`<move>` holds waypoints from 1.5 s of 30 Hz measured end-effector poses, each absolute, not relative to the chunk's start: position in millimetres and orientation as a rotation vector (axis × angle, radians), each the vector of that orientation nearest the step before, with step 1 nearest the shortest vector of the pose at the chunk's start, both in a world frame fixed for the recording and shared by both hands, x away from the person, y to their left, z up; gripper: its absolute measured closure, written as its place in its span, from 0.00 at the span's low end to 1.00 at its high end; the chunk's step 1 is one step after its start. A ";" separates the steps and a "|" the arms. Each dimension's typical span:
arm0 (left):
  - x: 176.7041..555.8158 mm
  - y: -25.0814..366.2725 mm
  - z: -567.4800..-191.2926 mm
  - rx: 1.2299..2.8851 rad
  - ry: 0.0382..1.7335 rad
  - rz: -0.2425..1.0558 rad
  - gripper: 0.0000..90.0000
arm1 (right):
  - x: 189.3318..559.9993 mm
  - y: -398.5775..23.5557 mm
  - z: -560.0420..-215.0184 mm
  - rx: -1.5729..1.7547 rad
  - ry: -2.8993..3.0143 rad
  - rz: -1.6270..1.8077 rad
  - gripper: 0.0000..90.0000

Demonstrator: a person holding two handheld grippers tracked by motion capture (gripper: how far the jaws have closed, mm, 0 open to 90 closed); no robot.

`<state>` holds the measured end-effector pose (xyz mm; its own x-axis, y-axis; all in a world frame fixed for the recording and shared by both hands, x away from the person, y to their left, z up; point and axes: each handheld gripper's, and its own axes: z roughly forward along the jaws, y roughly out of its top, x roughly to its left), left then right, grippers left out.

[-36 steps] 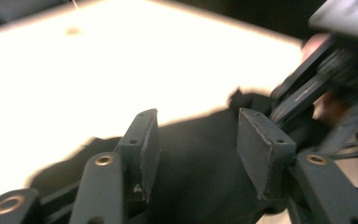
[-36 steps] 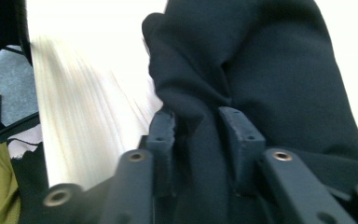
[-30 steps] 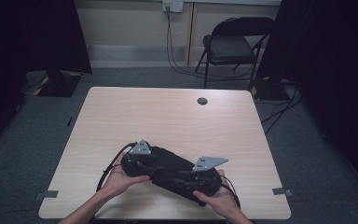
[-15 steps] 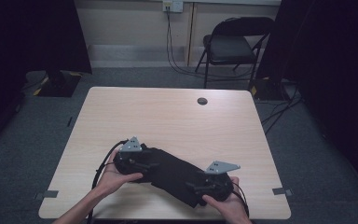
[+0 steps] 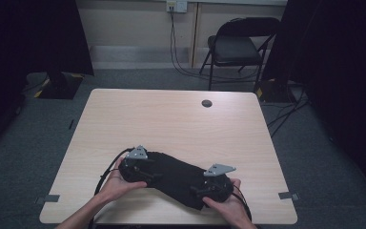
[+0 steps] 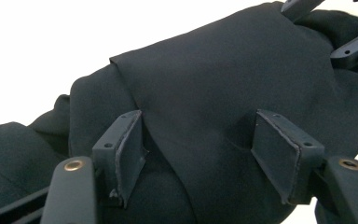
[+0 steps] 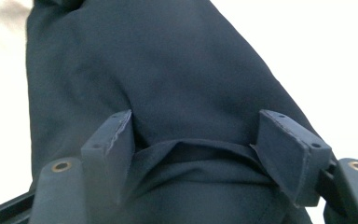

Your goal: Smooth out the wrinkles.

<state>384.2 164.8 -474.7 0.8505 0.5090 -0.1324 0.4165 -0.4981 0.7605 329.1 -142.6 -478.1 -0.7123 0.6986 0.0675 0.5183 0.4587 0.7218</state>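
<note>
A pale wooden worktop [image 5: 171,124] with rounded corners stands on grey carpet, and a small dark round cap [image 5: 207,103] sits in it near the far edge, well apart from everything else. A rumpled piece of black cloth [image 5: 176,177] lies on the near half of the worktop, stretched in a band that runs from left of centre down toward the near right corner, close to the near edge. At its left end rests the left gripper [image 5: 145,172], a black tool with a grey three-cornered plate on top, held in the person's left hand [image 5: 116,182], and a black cable [image 5: 109,166] loops from it across the wood toward the near left. At the cloth's right end rests the right gripper [image 5: 204,189], also topped with a grey plate, in the person's right hand [image 5: 228,204] just inside the near edge. In the left gripper view the left gripper [image 6: 205,149] has its jaws spread wide over the black cloth [image 6: 214,79]; they have just been opening, the fabric lies between the pads and a fold still touches the left pad, though neither pad presses it. In the right gripper view the right gripper [image 7: 200,149] also stands wide, having just been opening, with a loose fold of the black cloth [image 7: 168,70] slack between its pads, not clamped.
</note>
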 end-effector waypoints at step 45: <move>382.1 267.1 -444.5 2.003 0.935 0.365 0.33 | 378.4 -201.2 -435.0 1.187 2.129 1.325 0.22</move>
